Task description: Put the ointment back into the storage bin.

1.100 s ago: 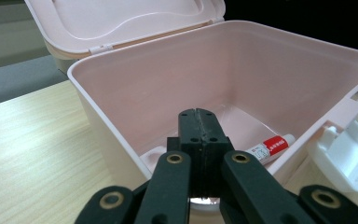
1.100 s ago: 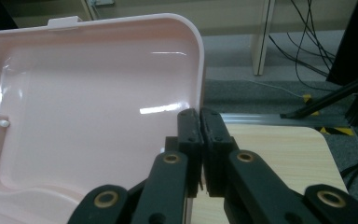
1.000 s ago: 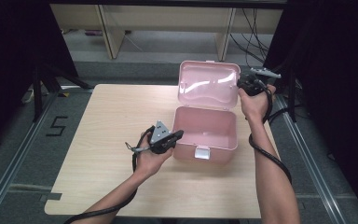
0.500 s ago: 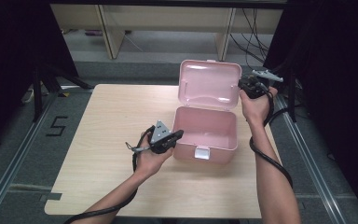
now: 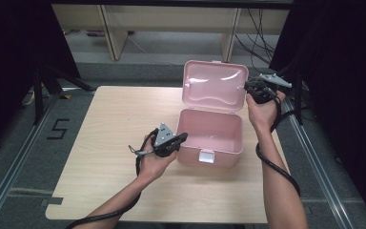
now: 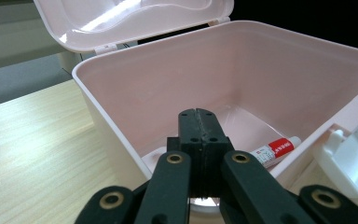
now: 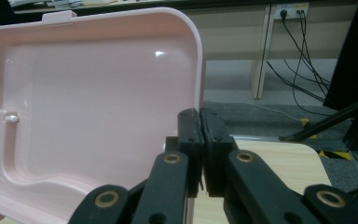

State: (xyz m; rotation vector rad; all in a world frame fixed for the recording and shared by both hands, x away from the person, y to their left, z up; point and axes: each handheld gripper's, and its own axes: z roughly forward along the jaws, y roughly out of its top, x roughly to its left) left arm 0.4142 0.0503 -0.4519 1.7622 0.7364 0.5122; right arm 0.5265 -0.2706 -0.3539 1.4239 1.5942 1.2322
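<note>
Left gripper [image 6: 196, 114] pinched shut, empty, at the box [image 5: 209, 136] rim; its view shows a tube [image 6: 275, 150] at 4 o'clock inside. Right gripper [image 7: 200, 114] clamps the lid [image 7: 98, 107] edge.

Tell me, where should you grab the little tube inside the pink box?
Grip the tube across its middle, coming straight down from above. It lies flat on the floor of the pink box, whose tall walls likely block any sideways approach, while the raised lid leaves the top open.
</note>
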